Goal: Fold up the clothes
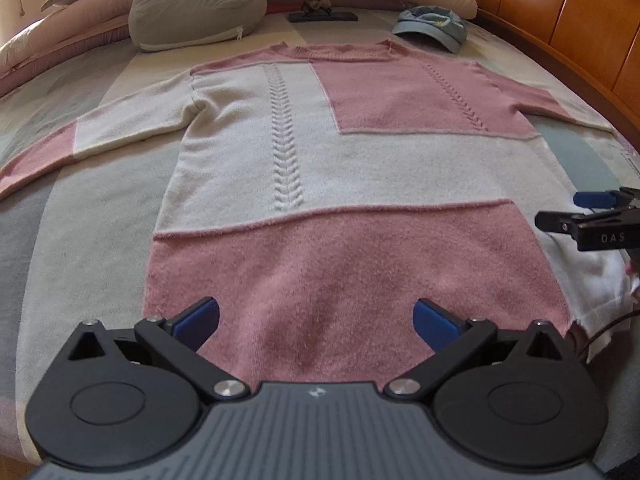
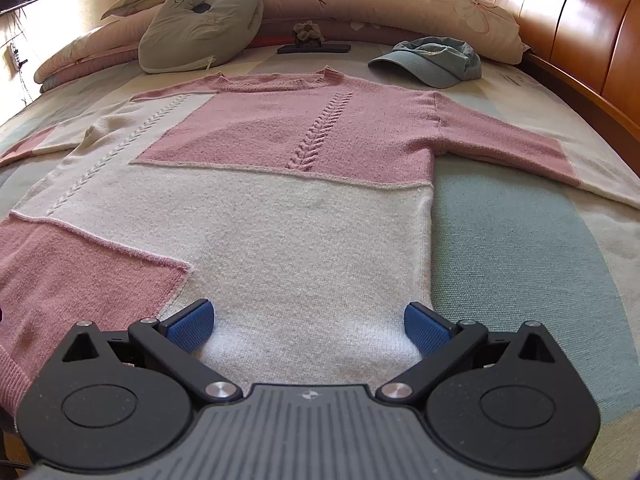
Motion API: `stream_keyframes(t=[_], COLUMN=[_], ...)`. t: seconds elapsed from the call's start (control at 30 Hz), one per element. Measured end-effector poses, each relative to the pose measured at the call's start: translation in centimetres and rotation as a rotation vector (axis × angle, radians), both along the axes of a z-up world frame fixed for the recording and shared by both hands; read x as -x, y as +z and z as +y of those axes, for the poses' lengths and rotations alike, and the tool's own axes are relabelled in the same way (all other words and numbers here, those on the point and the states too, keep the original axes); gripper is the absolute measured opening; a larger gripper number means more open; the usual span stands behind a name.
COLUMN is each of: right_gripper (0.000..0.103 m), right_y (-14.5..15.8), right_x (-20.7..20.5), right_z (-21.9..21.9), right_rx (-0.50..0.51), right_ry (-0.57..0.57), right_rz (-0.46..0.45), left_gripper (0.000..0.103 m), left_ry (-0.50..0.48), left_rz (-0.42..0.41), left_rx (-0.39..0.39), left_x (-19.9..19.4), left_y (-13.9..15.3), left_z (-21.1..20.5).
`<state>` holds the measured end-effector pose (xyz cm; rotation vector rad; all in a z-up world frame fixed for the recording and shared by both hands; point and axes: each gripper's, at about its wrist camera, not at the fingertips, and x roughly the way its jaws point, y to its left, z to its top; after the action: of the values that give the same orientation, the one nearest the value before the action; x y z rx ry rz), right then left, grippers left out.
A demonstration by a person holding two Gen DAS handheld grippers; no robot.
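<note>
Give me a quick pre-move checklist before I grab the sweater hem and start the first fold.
1. Sweater laid flat, front up, sleeves spread: ok.
2. Left tongs open, above the pink hem panel, holding nothing: ok.
3. Right tongs open, above the white hem corner, holding nothing: ok.
4. Fold path clear: the blue cap and the grey cushion lie beyond the collar, off the sweater: ok.
5. Hem edge itself: hidden under both tool bodies: cannot tell.
6. Left sleeve cuff: runs out of view: cannot tell.
</note>
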<state>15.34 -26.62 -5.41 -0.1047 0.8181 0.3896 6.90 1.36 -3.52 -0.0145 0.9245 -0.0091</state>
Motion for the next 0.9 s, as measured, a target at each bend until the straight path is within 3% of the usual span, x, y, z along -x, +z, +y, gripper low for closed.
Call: stream_keyframes(t=[0.17,0.27,0.43,0.6,0.73,0.9], right_gripper=[0.103,0.103,0.103,0.103,0.103,0.103], right_y=[2.0,1.9,0.2,0.2,0.9,1.5], right_x=[1.7,2.8,3.9,4.6,4.4,3.8], right_z=[0.6,1.8,3.0,3.3,2.7,2.8], right_rx=[-0.107,-0.069,0.007,0.034,-0.054,-0.106], right_ry=[0.035,0.07,0.093,0.108,0.084,0.06], right_rz=[0.011,0.014,0.04,0.029,0.076,0.087], left_gripper=[0.102,0.102,0.102,0.102,0.102,0.102], left_ry=[0.016,0.02,0.026,-0.027,-0.004,0.019], left_rz=[-0.055,-0.027,0.006,0.035,-0.038,-0.141], left_rx=[0.005,-0.031,0.029,0.044,0.051,-0.019], left_x=[-3.1,-4.0,-2.2,-1.5,-3.7,-10.1], left_y=[-0.6,-2.1,-3.0,-1.8,0.9,3.7], left_z=[0.5,0.1,0.0,0.8,3.3,6.3])
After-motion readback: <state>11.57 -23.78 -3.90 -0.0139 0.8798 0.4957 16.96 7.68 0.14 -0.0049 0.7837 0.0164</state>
